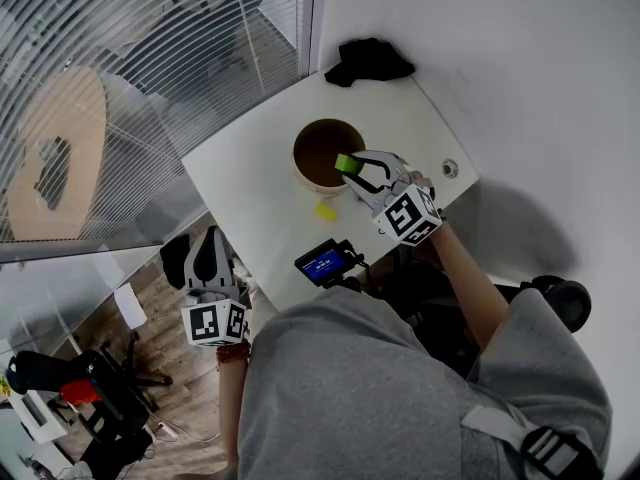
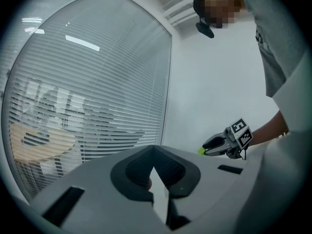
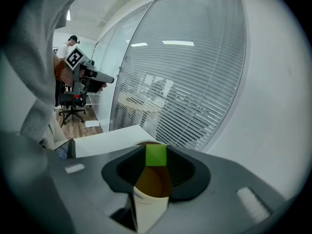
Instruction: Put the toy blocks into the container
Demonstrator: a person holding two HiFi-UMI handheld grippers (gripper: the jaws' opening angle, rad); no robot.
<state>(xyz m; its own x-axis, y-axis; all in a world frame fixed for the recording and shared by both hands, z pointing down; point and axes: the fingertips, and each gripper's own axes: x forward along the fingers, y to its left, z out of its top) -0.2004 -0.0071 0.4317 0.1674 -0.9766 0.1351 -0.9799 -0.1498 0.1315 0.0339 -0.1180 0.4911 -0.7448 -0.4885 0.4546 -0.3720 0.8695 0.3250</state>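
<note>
Head view: marker-tagged right gripper (image 1: 353, 169), block (image 1: 346, 162)

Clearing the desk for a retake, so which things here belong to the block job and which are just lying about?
Job: green block in the right tool, yellow block on the table, container.
Lying about: black cloth, small device with a blue screen, small round fitting.

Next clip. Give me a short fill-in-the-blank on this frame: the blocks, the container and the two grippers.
1. The right gripper is shut on a small ____ toy block over the round cream container.
2. A small ____ toy block lies on the white table beside that container.
3. The gripper held off the table, empty, is the ____ gripper.

Missing words: green; yellow; left
</note>
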